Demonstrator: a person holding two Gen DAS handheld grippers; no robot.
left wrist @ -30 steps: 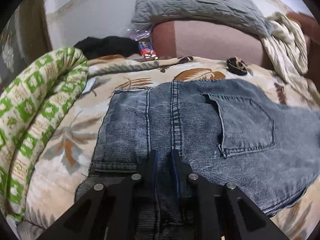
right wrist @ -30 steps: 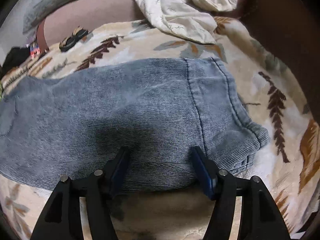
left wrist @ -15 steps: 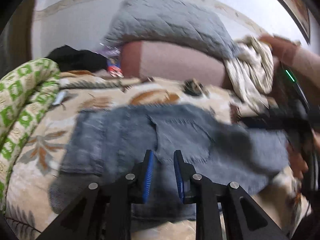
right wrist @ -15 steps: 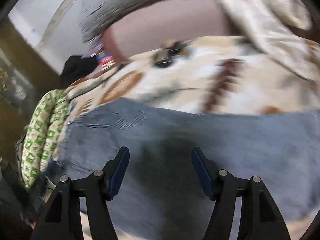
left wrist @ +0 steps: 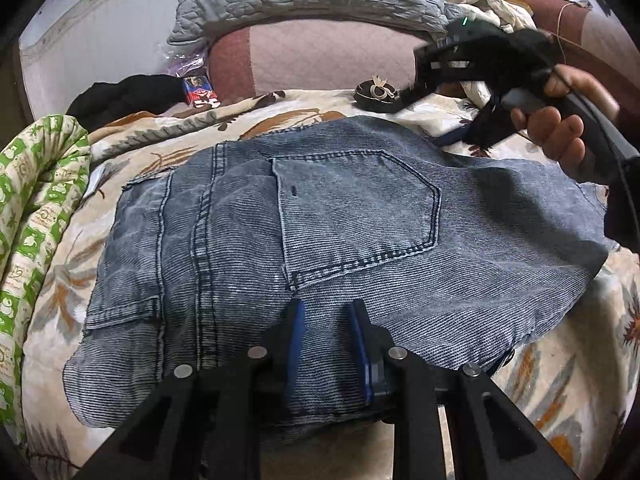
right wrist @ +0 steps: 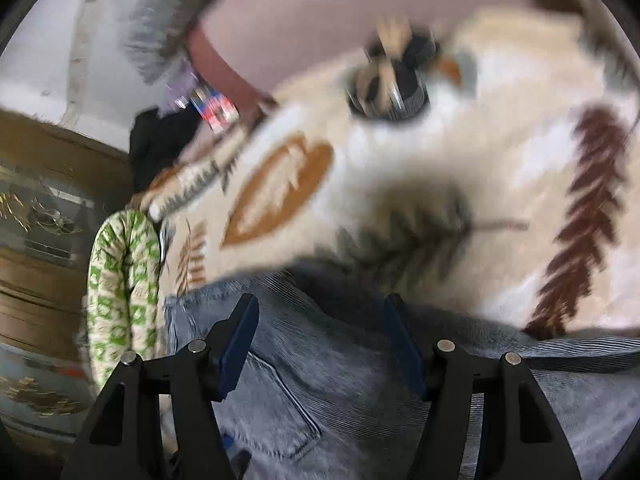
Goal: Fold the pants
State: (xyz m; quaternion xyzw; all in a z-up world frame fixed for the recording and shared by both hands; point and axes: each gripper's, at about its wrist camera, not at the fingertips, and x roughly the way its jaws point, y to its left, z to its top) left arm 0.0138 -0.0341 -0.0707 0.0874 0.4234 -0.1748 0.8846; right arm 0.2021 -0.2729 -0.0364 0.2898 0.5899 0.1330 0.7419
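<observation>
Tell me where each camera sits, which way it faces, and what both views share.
Left wrist: rides the left gripper, angled down over the jeans on the bed; its jaws stand slightly apart; the person's hand with the right gripper shows at upper right.
Right wrist: rides the right gripper, blurred, angled down at the jeans' far edge and the bedspread; jaws open.
Shared: jeans, green quilt, dark round object, pink headboard.

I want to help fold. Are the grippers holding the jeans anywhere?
No, nothing is held. On the left gripper, the jaws have just been opening above the jeans, denim unpinched between them. The right gripper hangs open over them.
</observation>
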